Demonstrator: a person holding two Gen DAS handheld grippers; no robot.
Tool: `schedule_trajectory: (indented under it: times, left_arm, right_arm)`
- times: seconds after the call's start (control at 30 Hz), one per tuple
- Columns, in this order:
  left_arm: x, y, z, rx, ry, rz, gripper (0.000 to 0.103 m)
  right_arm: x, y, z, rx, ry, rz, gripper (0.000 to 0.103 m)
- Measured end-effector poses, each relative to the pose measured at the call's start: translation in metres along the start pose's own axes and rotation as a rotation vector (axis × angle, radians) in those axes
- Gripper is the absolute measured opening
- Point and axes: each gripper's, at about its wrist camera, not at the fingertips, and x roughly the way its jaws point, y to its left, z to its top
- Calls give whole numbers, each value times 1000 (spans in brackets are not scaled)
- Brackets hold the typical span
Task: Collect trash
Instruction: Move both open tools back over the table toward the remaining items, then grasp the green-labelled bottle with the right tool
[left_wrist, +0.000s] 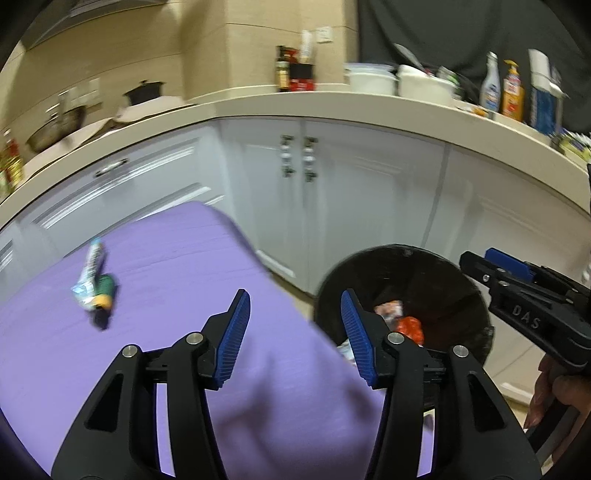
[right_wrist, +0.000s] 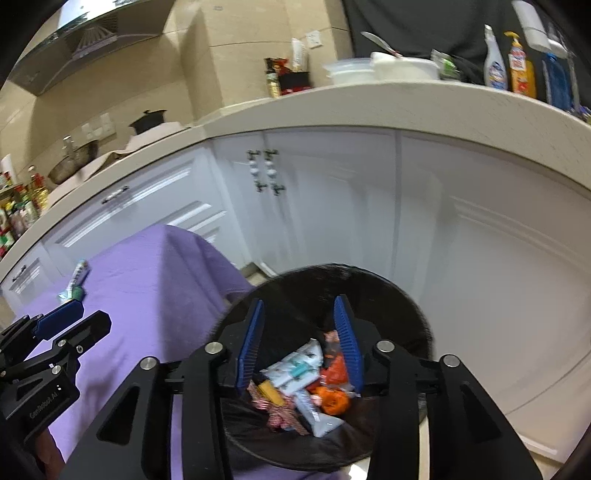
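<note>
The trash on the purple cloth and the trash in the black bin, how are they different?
The trash on the purple cloth is a small clump, out in the open; the trash in the black bin is a bigger pile, heaped together. The cloth trash looks white and green with a little orange; the bin trash is white, orange and red. The right gripper hangs open over the bin pile; nothing holds the cloth trash. Both look like crumpled wrappers.
</note>
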Motion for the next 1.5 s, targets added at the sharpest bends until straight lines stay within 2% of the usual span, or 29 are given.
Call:
schedule_trajectory:
  times: [0.57,0.83,1.17,1.37,1.5]
  left_arm:
    - [-69,171,-37,-249,-7,309,51]
    - [-92,227,-55,-327,-9,409,51]
    - [-108,288,-81,-416,11,500,52]
    - [-118,322,-94,-462,14,558,57]
    - [-123,339,-101,-486,17,582,57]
  right_arm:
    - [23,146,0,-157,42,242,45]
    - [33,216,-7,-246,67,323,45]
    - [55,283,-17,-318,117,369,45]
    - [68,302,-22,-330,144,356,45]
    - [78,312,-23,-334,167,336,45]
